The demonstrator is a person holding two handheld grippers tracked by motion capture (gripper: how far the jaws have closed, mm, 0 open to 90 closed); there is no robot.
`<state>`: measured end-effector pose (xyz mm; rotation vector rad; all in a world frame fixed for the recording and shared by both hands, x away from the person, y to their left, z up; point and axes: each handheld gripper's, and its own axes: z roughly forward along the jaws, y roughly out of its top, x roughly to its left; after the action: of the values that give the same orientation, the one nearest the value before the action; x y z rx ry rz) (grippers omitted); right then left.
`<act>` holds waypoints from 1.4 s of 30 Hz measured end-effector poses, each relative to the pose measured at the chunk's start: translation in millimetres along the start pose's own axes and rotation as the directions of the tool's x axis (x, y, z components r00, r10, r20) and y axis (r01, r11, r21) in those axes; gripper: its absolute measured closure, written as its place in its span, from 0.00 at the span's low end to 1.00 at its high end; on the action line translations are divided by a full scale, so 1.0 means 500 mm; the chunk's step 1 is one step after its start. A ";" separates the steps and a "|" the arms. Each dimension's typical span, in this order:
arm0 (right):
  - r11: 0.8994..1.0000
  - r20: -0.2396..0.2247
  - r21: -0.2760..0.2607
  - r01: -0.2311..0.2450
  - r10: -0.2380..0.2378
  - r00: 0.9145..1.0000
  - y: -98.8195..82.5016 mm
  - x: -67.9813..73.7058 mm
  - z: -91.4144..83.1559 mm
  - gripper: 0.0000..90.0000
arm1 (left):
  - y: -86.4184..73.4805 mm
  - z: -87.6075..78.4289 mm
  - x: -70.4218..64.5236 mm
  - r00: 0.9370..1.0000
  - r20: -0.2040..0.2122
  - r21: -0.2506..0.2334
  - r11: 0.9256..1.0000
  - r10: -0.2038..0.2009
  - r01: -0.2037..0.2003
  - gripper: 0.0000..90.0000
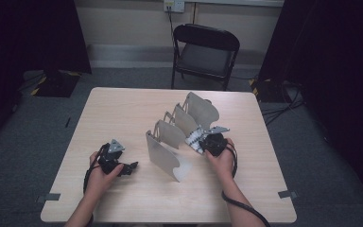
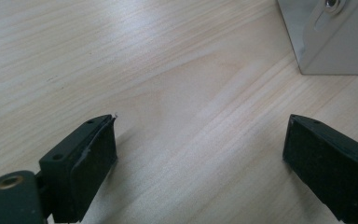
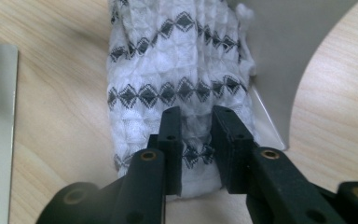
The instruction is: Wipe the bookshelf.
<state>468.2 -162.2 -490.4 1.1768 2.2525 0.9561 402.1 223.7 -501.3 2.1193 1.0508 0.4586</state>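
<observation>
The right gripper (image 3: 196, 140) pinches a white cloth w/ black diamonds (image 3: 177, 70); the cloth runs straight ahead of it, next to a grey metal rack (image 1: 170, 142). The left gripper (image 2: 200, 158) is wide open w/ only bare surface (image 2: 121, 56) between its jaws; a rack corner sits ahead.

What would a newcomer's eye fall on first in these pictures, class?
Probably the grey metal rack of curved dividers standing mid-table. Next, the white cloth with black diamonds at the rack's right side, pinched by the right gripper. The left gripper rests open on the bare wooden table.
</observation>
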 end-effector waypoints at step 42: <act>0.999 0.018 0.031 0.025 -0.025 1.000 -0.007 -0.024 -0.016 0.81 | 0.000 0.000 0.002 1.000 0.002 0.002 1.000 0.005 -0.005 0.11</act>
<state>467.6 -176.7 -487.0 1.1632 2.2702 0.9002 402.5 224.4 -501.1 2.1245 1.0452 0.4578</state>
